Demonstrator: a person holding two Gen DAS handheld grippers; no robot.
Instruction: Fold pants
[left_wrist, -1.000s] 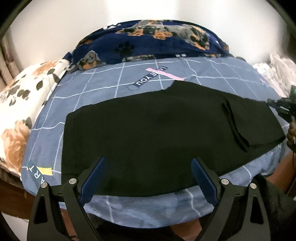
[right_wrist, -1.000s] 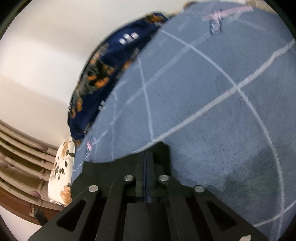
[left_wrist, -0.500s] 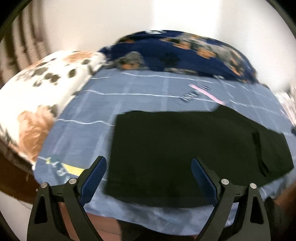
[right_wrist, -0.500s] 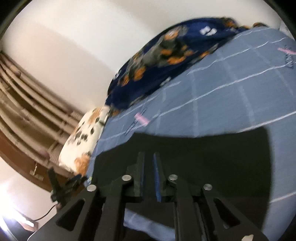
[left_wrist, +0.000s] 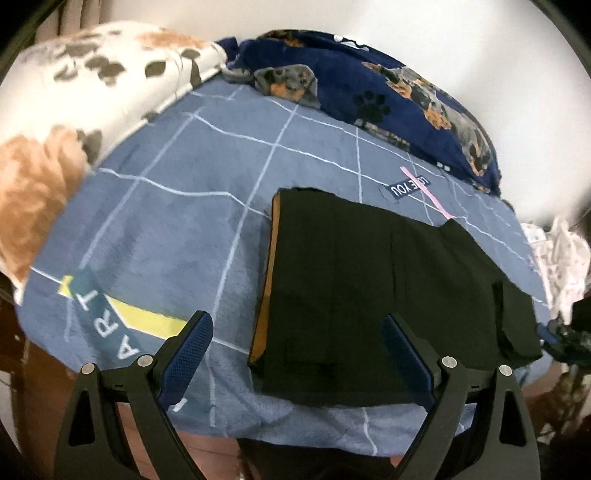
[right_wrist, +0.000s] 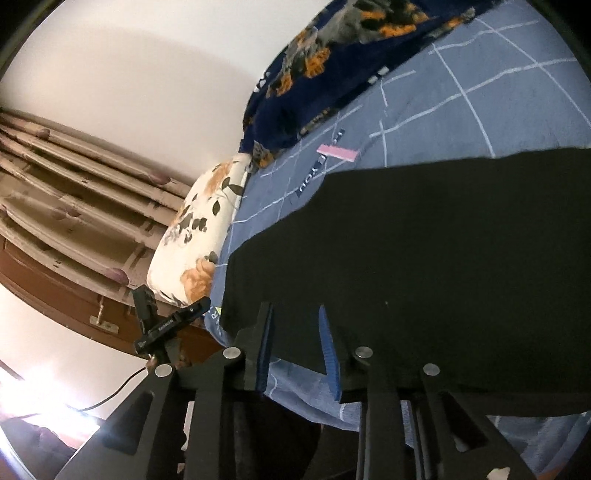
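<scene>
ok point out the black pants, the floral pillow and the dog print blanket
black pants (left_wrist: 351, 295), left wrist view, middle of the folded cloth
floral pillow (left_wrist: 74, 110), left wrist view, its white top face
dog print blanket (left_wrist: 388, 96), left wrist view, navy patch near the paw print

The bed is covered with a blue blanket with thin white lines in a grid and some printed letters. On it the black pants lie flat, folded, near the front edge. At the far side a dark blue blanket with dog pictures is heaped along the wall. A white pillow with orange flowers lies at the left end.
</scene>
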